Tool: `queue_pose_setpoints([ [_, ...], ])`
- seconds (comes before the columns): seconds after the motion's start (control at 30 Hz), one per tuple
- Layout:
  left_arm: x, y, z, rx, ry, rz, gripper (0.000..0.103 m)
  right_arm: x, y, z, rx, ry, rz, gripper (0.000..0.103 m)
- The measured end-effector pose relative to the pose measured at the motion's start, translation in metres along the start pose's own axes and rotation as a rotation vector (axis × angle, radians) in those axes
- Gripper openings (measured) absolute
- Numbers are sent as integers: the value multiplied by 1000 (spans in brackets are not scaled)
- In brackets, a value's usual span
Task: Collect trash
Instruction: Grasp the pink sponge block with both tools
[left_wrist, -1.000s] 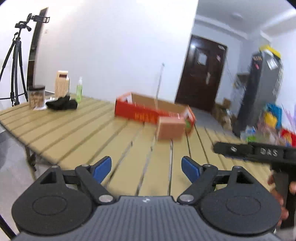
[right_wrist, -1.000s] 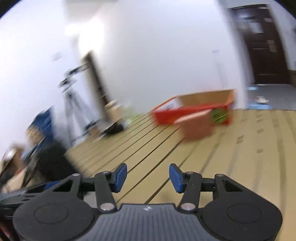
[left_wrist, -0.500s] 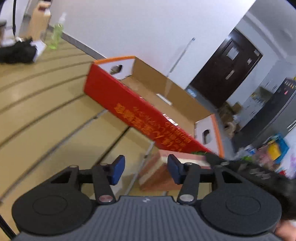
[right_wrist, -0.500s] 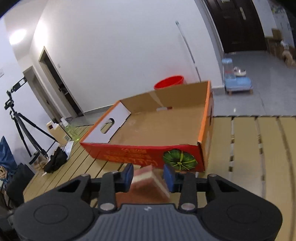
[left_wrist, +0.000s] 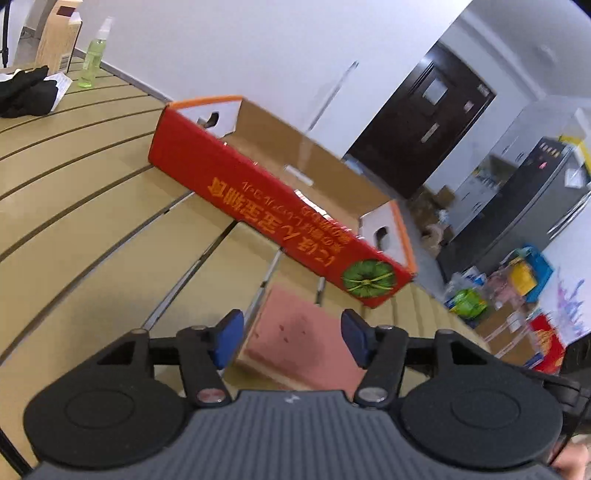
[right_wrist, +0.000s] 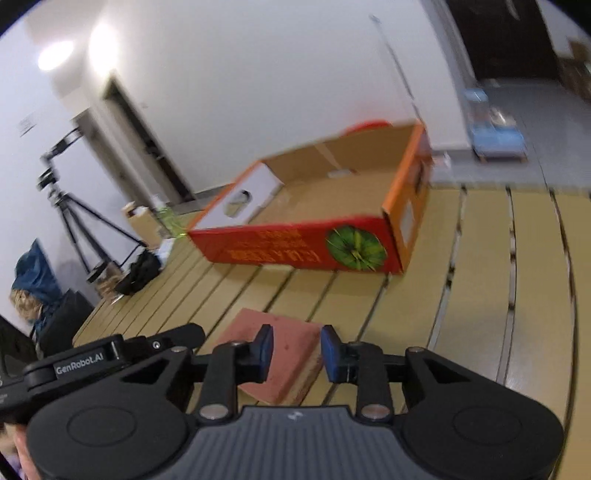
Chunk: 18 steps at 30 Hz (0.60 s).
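Note:
A small flat box (left_wrist: 303, 332) with a pink top and tan sides lies on the slatted wooden table (left_wrist: 92, 221), a little in front of an open red cardboard tray (left_wrist: 280, 218) with a watermelon print. My left gripper (left_wrist: 291, 341) hovers over the box, which sits between its blue pads; the jaws are opening and the pads stand off its sides. In the right wrist view my right gripper (right_wrist: 295, 352) is over the right end of the box (right_wrist: 280, 332). Its jaws are closing, one finger above the pink top, the other at the box's edge. The tray (right_wrist: 306, 251) looks empty.
A black cloth (left_wrist: 26, 92), a green spray bottle (left_wrist: 94, 55) and a tall carton (left_wrist: 59, 33) stand at the table's far left. A camera tripod (right_wrist: 70, 206) stands on the floor beyond. A dark door and cluttered shelves lie to the right.
Both grippers have come in across the table and tipped down onto the pink box, which was far off beside the tray. Both sets of jaws are narrower than a second ago.

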<state>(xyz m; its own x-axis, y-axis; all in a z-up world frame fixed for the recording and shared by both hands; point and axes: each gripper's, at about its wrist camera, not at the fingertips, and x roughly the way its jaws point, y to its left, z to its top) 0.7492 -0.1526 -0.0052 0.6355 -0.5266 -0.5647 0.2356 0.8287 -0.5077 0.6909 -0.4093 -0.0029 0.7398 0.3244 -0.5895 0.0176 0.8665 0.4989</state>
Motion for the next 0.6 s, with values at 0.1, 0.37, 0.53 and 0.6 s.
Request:
queue_pose_setpoints([
  [0.1, 21, 0, 4, 39, 45, 25, 57, 21, -7, -6, 76, 33, 2, 30],
  [0.37, 3, -6, -12, 94, 38, 46, 34, 24, 3, -20, 96, -11, 26, 22],
  [0.53, -70, -8, -23, 63, -43, 38, 34, -25, 47, -38, 19, -57, 70, 22],
  [0.6, -111, -5, -37, 54, -81, 38, 33, -47, 71, -54, -37, -74, 94, 22],
])
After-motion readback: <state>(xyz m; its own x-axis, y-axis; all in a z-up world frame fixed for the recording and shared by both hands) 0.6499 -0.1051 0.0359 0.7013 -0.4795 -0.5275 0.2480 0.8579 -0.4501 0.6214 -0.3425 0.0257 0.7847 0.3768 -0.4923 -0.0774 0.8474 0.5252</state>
